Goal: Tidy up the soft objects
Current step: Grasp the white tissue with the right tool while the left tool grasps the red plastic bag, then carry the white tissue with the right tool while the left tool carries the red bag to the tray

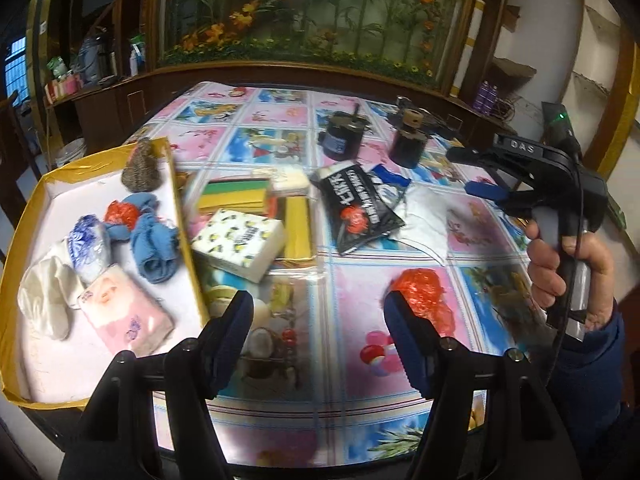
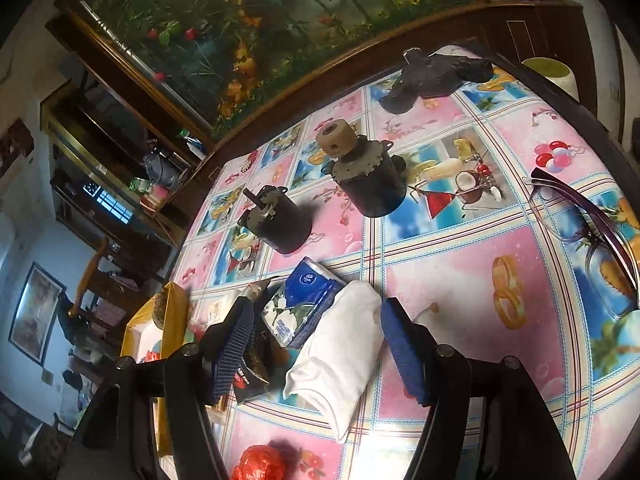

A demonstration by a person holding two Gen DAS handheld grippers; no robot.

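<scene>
Behind the table, a floral mural is seen; shelf contents at the far left are too blurred to identify. Print on the black packet cannot be read. Part of the yellow-rimmed box is cut off by the left gripper, whose jaws are spread with nothing between them. Inside the box are noted a pink tissue pack, blue cloth, white cloth and a scouring pad. A red plastic bag lies on the table, just beyond one finger. The right gripper is spread above a folded white cloth, not pinching it.
</scene>
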